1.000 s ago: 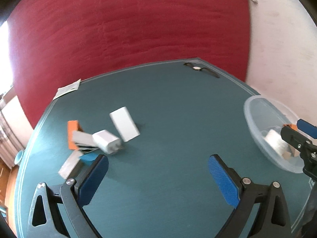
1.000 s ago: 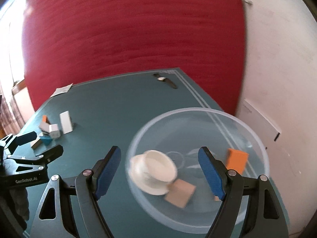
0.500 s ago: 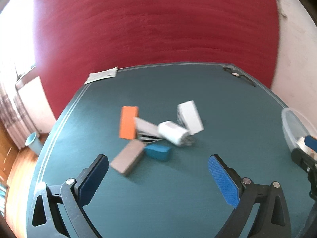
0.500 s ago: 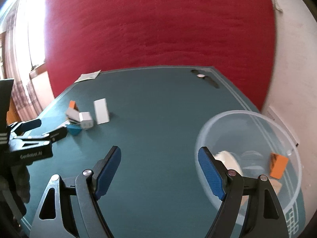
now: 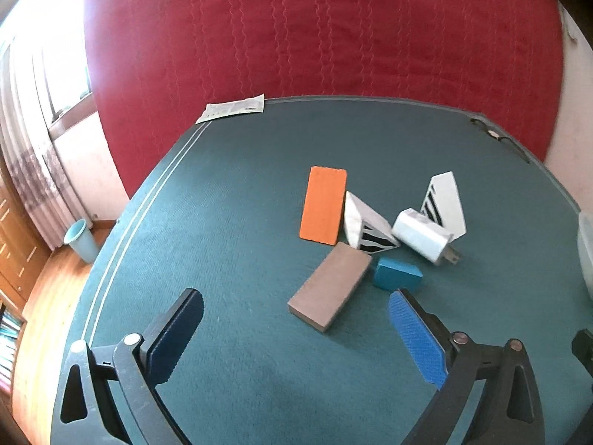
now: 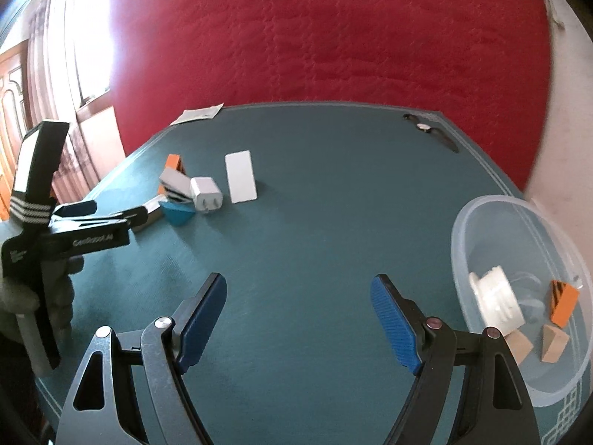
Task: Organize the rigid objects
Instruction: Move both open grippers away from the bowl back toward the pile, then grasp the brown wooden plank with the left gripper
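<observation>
From the left wrist, the left gripper (image 5: 296,328) hangs spread wide and empty over the teal felt table (image 5: 229,222), its ribbed blue pads flanking a flat brown block (image 5: 330,291). Beyond lie a small blue block (image 5: 397,273), a ridged orange slab (image 5: 323,205) and a glossy white charger (image 5: 422,235). From the right wrist, the right gripper (image 6: 299,319) also gapes empty; the translucent plastic bowl (image 6: 478,222) beside it holds a white spool (image 6: 494,302).

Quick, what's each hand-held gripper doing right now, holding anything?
Left hand-held gripper: open, holding nothing.
Right hand-held gripper: open, holding nothing.
</observation>
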{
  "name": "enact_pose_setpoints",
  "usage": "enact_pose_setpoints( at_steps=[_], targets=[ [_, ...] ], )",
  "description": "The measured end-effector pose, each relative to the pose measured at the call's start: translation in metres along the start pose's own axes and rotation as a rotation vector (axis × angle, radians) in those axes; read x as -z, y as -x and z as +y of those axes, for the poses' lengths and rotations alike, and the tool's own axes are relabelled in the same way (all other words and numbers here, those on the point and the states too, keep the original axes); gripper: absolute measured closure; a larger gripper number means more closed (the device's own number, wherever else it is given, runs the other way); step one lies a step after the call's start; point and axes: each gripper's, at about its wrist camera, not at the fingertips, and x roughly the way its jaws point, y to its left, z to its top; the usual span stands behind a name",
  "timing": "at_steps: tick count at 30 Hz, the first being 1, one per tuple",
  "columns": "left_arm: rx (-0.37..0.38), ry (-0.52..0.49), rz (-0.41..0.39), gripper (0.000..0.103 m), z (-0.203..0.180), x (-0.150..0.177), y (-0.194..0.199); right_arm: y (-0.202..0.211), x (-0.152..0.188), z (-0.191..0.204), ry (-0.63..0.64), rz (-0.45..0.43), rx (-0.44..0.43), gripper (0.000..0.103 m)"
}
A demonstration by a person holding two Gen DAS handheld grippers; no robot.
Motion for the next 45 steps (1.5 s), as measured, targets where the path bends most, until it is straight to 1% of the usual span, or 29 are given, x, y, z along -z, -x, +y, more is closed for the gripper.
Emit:
enact_pose_setpoints(
  at_steps=[1, 3, 5, 6, 10, 13, 16, 17, 18, 21, 24, 28, 33, 35, 38, 41, 44, 45],
  targets=[
    [-0.001, -0.005, 0.006, 0.007, 0.000, -0.001, -0.003, -0.001, 0.001, 0.001, -0.001, 0.004, -0.002, 0.022],
    [0.008, -0.008, 0.022, 0.014, 0.001, -0.002, -0.008, -0.004, 0.003, 0.002, 0.000, 0.015, -0.006, 0.022],
    [0.024, -0.003, 0.040, 0.018, 0.002, -0.004, -0.013, -0.005, 0.004, 0.003, 0.000, 0.022, -0.009, 0.022],
    [0.028, -0.002, 0.046, 0.023, 0.002, -0.005, -0.015, -0.007, 0.005, 0.004, -0.001, 0.028, -0.012, 0.022],
    [0.059, -0.005, 0.068, 0.027, 0.001, -0.009, -0.022, -0.009, 0.005, 0.005, -0.004, 0.038, -0.022, 0.022],
    [0.069, -0.025, 0.077, 0.034, -0.005, -0.009, -0.023, -0.010, 0.004, 0.006, -0.012, 0.046, -0.037, 0.022],
    [0.100, -0.037, 0.080, 0.045, -0.008, -0.009, -0.023, -0.012, 0.001, 0.009, -0.022, 0.056, -0.059, 0.022],
    [0.117, -0.040, 0.081, 0.054, -0.009, -0.008, -0.023, -0.013, -0.001, 0.010, -0.024, 0.058, -0.065, 0.022],
    [0.124, -0.044, 0.079, 0.061, -0.010, -0.008, -0.022, -0.014, -0.003, 0.012, -0.025, 0.060, -0.072, 0.022],
    [0.129, -0.054, 0.077, 0.070, -0.010, -0.007, -0.020, -0.017, -0.009, 0.020, -0.016, 0.064, -0.088, 0.022],
    [0.133, -0.043, 0.077, 0.072, -0.003, -0.004, -0.016, -0.022, -0.017, 0.027, -0.016, 0.076, -0.114, 0.022],
    [0.110, -0.028, 0.060, 0.073, 0.011, 0.000, -0.007, -0.033, -0.027, 0.041, -0.018, 0.093, -0.140, 0.022],
    [0.079, 0.038, 0.039, 0.073, 0.039, 0.005, 0.005, -0.060, -0.033, 0.063, -0.005, 0.137, -0.154, 0.022],
    [0.047, 0.075, 0.041, 0.074, 0.051, 0.008, 0.007, -0.068, -0.035, 0.073, 0.004, 0.150, -0.157, 0.022],
    [0.057, 0.112, 0.034, 0.075, 0.061, 0.010, 0.009, -0.077, -0.038, 0.090, 0.027, 0.157, -0.160, 0.022],
    [0.070, 0.122, 0.021, 0.075, 0.065, 0.012, 0.013, -0.086, -0.043, 0.105, 0.051, 0.156, -0.157, 0.022],
    [0.078, 0.118, -0.002, 0.075, 0.065, 0.013, 0.018, -0.094, -0.046, 0.116, 0.066, 0.156, -0.149, 0.024],
    [0.083, 0.118, -0.006, 0.075, 0.063, 0.015, 0.021, -0.097, -0.047, 0.118, 0.070, 0.155, -0.145, 0.027]
  ],
)
